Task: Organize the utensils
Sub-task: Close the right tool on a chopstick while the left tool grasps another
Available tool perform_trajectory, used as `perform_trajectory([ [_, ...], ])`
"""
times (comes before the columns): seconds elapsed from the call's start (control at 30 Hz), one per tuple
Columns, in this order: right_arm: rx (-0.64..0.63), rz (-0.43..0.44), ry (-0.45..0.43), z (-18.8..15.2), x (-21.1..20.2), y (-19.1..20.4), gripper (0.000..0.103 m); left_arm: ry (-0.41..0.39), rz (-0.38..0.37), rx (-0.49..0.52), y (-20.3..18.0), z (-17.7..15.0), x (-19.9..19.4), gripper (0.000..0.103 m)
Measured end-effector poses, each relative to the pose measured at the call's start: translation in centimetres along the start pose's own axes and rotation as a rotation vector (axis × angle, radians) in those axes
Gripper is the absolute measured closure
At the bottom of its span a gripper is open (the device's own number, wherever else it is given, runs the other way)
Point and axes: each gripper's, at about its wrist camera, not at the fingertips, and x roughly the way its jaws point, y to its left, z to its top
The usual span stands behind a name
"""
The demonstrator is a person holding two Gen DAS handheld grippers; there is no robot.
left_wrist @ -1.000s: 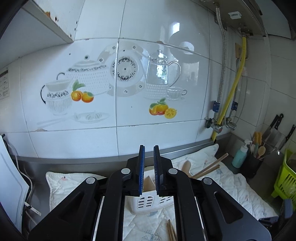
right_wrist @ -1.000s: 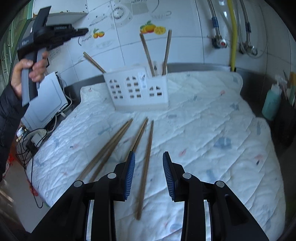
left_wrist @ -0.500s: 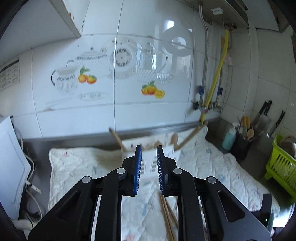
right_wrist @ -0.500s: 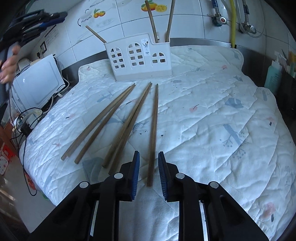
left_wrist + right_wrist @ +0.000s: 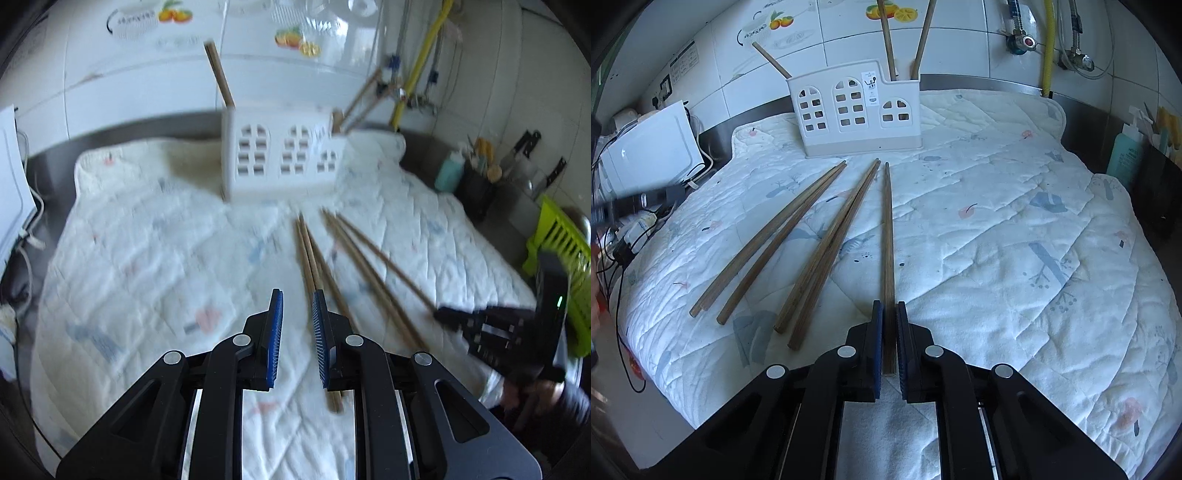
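Five chopsticks (image 5: 827, 236) lie flat; right claw (image 5: 888, 332) clamps one, left claw (image 5: 297, 332) gapes empty.

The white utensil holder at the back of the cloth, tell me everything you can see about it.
The holder looks like white plastic, boxy, with arched window-like cutouts across its front, a small label near the top and a taller left section stepping down to the right. It stands upright on the quilted cloth near the tiled wall. Three chopsticks stand in it: one leaning left, two at the right end.
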Motion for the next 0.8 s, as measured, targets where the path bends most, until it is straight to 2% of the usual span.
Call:
perform_trajectory([
  [0.17, 0.011, 0.003, 0.001, 0.0, 0.0, 0.0, 0.096, 0.062, -0.043, -0.003, -0.7, -3.2, 0.9, 0.086],
  [0.4, 0.037, 0.018, 0.004, 0.0, 0.0, -0.3, 0.096, 0.114, -0.069, 0.038, -1.8, -5.7, 1.1, 0.086],
  [0.5, 0.040, 0.019, 0.005, 0.0, -0.1, -0.4, 0.096, 0.131, -0.044, 0.072, -2.1, -6.4, 1.3, 0.086],
  [0.63, 0.053, 0.028, 0.006, 0.0, 0.0, -0.5, 0.096, 0.136, -0.036, 0.074, -1.8, -6.8, 1.5, 0.084],
  [0.8, 0.051, 0.026, 0.006, 0.1, -0.1, -0.5, 0.096, 0.122, 0.018, 0.056, -1.1, -6.5, 1.6, 0.084],
])
